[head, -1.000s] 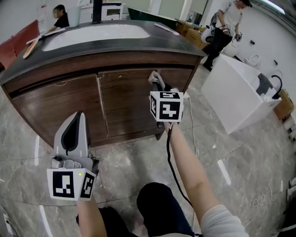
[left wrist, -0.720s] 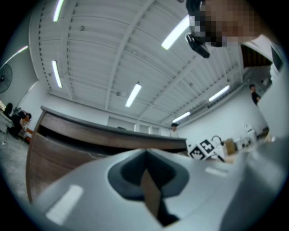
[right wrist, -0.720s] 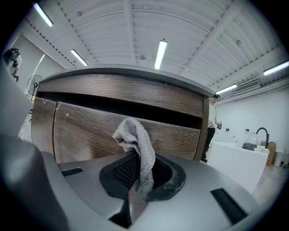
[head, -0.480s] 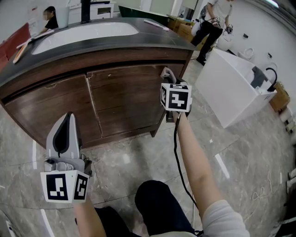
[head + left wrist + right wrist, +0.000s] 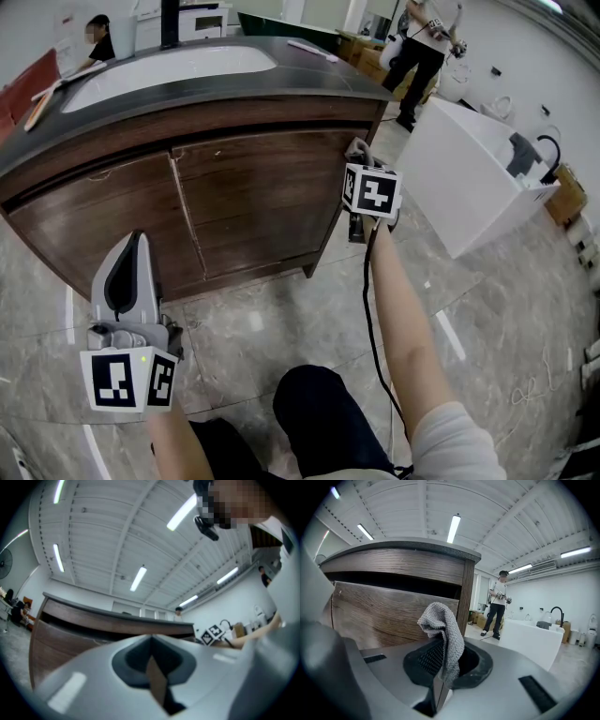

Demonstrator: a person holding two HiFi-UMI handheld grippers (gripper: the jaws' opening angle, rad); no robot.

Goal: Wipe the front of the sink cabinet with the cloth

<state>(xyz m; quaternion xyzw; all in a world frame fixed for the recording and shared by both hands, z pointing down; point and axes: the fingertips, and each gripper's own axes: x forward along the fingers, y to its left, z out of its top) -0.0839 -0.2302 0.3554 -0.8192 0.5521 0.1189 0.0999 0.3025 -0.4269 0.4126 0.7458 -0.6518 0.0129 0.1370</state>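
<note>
The sink cabinet (image 5: 253, 197) has a dark wood front with two doors under a dark counter. My right gripper (image 5: 359, 161) is held at the cabinet's upper right corner, shut on a grey knitted cloth (image 5: 357, 148). In the right gripper view the cloth (image 5: 443, 630) sticks up from between the closed jaws of the right gripper (image 5: 439, 665), right by the wood front (image 5: 384, 611) and its corner post. My left gripper (image 5: 138, 240) hangs low at the left, away from the cabinet, shut with nothing in it. In its own view the left gripper (image 5: 152, 663) points up past the counter edge (image 5: 93, 618).
A white basin (image 5: 169, 70) is set in the counter. A white tub-like block (image 5: 473, 178) stands on the floor to the right. One person (image 5: 417, 42) stands at the back right, another (image 5: 97, 37) sits at the back left. A black cable (image 5: 375, 319) trails from the right gripper.
My right gripper has carried the cloth rightward along the cabinet front to its right corner. The left gripper has stayed low at the left.
</note>
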